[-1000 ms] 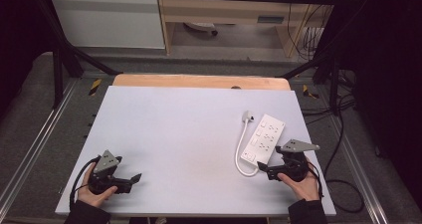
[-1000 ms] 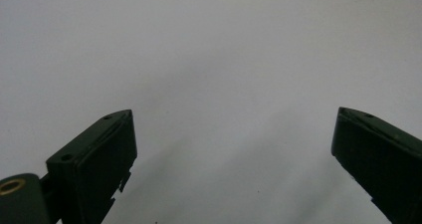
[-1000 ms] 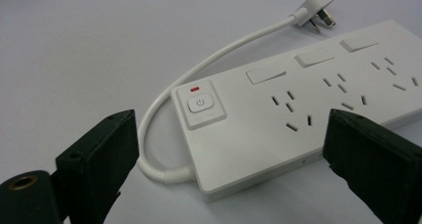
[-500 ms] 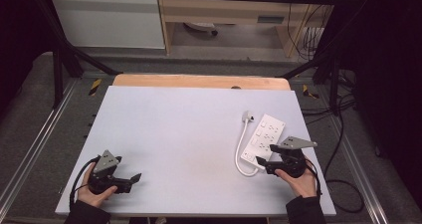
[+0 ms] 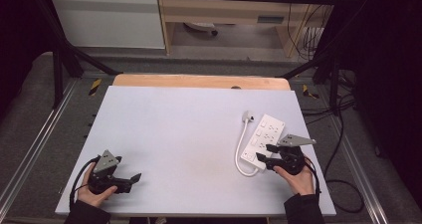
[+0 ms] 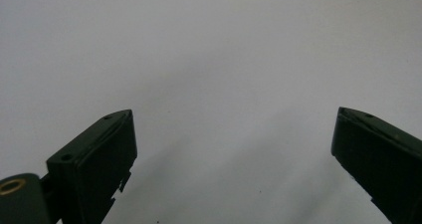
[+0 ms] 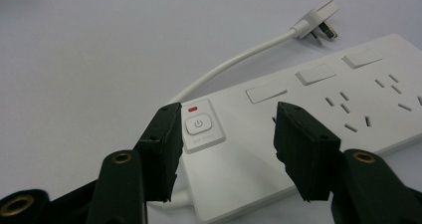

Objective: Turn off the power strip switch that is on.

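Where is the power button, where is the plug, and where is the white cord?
power button (image 7: 198, 124), right gripper view, on its round symbol.
plug (image 7: 317, 21), right gripper view, on its white body.
white cord (image 5: 241, 143), high view, on the long stretch beside the power strip (image 5: 266, 134).

A white power strip (image 5: 264, 139) lies flat on the pale worktop (image 5: 174, 134), toward its right side, its long axis running diagonally away from the near right edge. Its face carries several socket groups, three rectangular switches (image 7: 317, 73) and a power button (image 7: 198, 124) with a small red mark above it. A short white cord (image 5: 241, 152) loops from its near end to a white plug (image 5: 247, 116) lying beside its far end.
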Available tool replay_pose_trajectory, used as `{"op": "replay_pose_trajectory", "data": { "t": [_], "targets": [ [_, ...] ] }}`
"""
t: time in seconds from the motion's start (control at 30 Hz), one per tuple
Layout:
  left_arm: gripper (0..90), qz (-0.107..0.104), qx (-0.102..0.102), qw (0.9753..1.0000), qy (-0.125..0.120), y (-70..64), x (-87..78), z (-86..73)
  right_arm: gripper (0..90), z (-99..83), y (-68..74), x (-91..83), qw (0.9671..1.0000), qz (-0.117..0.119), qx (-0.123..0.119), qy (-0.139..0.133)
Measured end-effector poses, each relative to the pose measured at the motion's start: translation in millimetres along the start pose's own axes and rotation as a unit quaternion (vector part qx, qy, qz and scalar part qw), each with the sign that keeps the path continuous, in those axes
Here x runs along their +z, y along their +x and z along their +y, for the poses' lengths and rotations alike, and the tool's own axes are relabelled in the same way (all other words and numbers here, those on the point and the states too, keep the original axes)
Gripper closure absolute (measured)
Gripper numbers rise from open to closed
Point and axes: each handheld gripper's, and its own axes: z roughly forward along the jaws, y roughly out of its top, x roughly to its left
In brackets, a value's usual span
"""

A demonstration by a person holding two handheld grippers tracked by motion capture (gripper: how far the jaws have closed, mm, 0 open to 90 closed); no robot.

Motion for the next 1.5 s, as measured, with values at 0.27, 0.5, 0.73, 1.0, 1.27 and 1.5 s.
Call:
{"op": "replay_pose_trajectory", "data": {
  "t": [0.27, 0.5, 0.73, 1.0, 1.27, 1.5],
  "targets": [
    [3.8, 0.001, -0.002, 1.0000, -0.001, 0.2, -0.2, -0.2, 55.1, 2.2, -1.4, 3.0, 1.0000, 0.001, 0.007, -0.004],
    [3.8, 0.001, -0.003, 1.0000, -0.002, 0.4, -1.0, -0.1, 62.3, 6.2, -0.6, 8.4, 1.0000, 0.000, -0.001, -0.001],
    [3.9, 0.002, -0.003, 1.0000, -0.001, 0.3, -0.9, 0.0, 68.4, 11.8, -1.5, 12.1, 1.0000, -0.004, 0.001, -0.002],
    [3.9, 0.003, -0.004, 1.0000, -0.002, 0.6, -1.3, 0.0, 76.6, 13.9, -4.4, 18.6, 0.9999, -0.006, 0.012, -0.003],
    [3.9, 0.003, -0.004, 1.0000, -0.002, 0.6, -1.4, 0.0, 82.5, 14.6, -9.3, 23.2, 0.9998, -0.012, 0.017, 0.000],
    [3.9, 0.003, -0.004, 1.0000, -0.002, 0.7, -1.4, 0.0, 87.9, 14.8, -13.0, 28.1, 0.9995, -0.013, 0.028, -0.002]
  ]
}}
